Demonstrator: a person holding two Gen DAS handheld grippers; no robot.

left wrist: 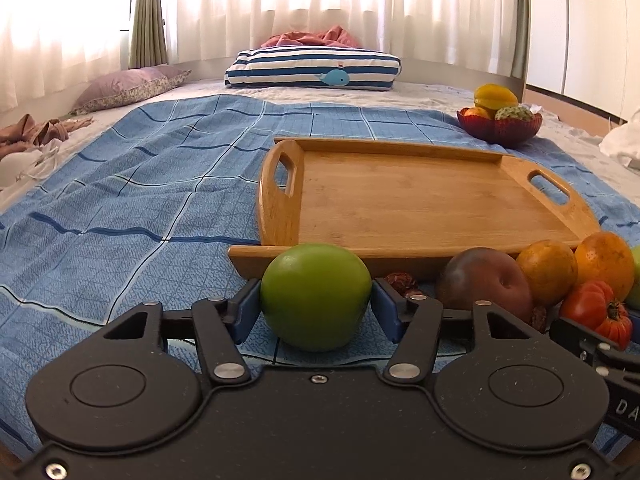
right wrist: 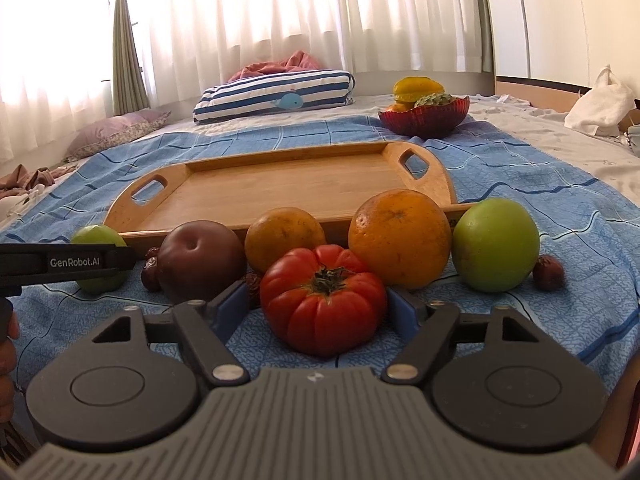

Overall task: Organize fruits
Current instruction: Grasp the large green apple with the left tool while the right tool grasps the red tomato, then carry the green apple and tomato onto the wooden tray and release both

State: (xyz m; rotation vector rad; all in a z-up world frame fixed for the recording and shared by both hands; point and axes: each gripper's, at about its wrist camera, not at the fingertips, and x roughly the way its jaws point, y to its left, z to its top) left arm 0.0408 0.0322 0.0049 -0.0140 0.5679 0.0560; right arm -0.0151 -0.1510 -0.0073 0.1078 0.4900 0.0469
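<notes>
Fruit lies in a loose cluster on a blue checked blanket [left wrist: 120,208], just in front of a bare wooden tray [left wrist: 420,200]. The left gripper [left wrist: 316,300] has a smooth, round green apple [left wrist: 316,296] between its blue pads; the left pad touches the skin, while the right pad stands just beside it at 3 o'clock, so a firm grip cannot be told. The right gripper [right wrist: 324,304] frames a ribbed red tomato [right wrist: 324,300] with a dry green stalk; the fruit nearly fills the gap, with the left pad a little off its skin and the right pad at its edge, and the tomato rests on the blanket.

Seen from the right wrist, a dark glossy plum [right wrist: 200,260] sits at 10 o'clock from the tomato, two dimpled oranges [right wrist: 400,236] at 12 and 1 o'clock, and a second green apple [right wrist: 496,244] at 2 o'clock. Small wrinkled brown dates [right wrist: 548,272] lie among them. Beyond the tray's far right corner, at 1 o'clock, a red ribbed glass bowl [right wrist: 424,120] holds a yellow starfruit and other fruit. A striped pillow [right wrist: 276,96] with a whale rests before white curtains [right wrist: 280,12].
</notes>
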